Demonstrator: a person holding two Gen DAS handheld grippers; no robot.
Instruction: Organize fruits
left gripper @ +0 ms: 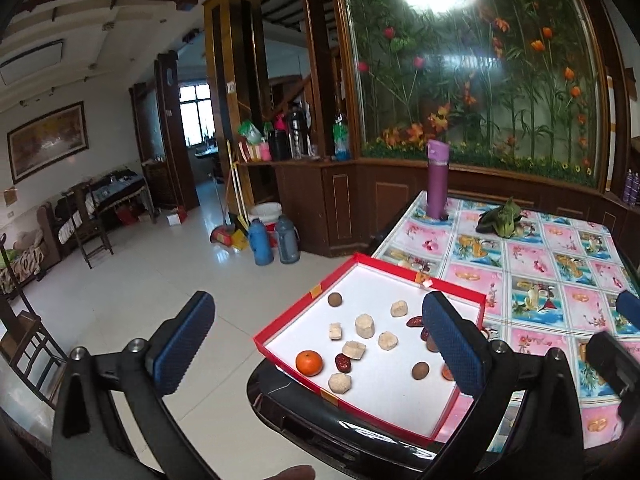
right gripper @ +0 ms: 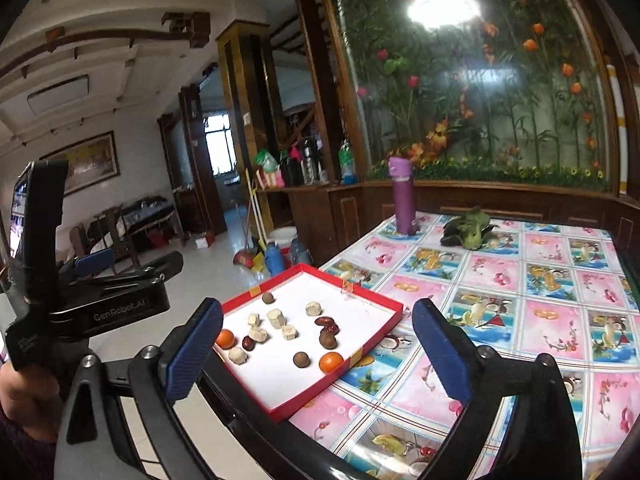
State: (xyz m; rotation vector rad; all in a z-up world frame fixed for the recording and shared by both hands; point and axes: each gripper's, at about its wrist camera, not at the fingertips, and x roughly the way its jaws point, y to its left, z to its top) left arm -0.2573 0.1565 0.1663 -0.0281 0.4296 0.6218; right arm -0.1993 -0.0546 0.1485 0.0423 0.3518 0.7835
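A red-rimmed white tray (left gripper: 304, 300) (right gripper: 384, 328) sits at the table's near left corner. It holds two oranges (left gripper: 309, 362) (right gripper: 331, 362), several pale banana slices (left gripper: 365, 325) (right gripper: 276, 317), dark red dates (left gripper: 342, 362) (right gripper: 325, 322) and brown longans (left gripper: 420, 370) (right gripper: 301, 359). My left gripper (left gripper: 320, 352) is open and empty above the tray's near side. My right gripper (right gripper: 318, 354) is open and empty, above the tray's near right corner. The left gripper's body shows at the left of the right wrist view (right gripper: 108, 308).
The table has a flowered cloth (right gripper: 540, 320). A purple bottle (left gripper: 437, 179) (right gripper: 403, 197) and a leafy green vegetable (left gripper: 500, 220) (right gripper: 468, 229) stand at its far side. Tiled floor (left gripper: 160, 300) lies left of the table, with thermos flasks (left gripper: 274, 240) and a wooden cabinet beyond.
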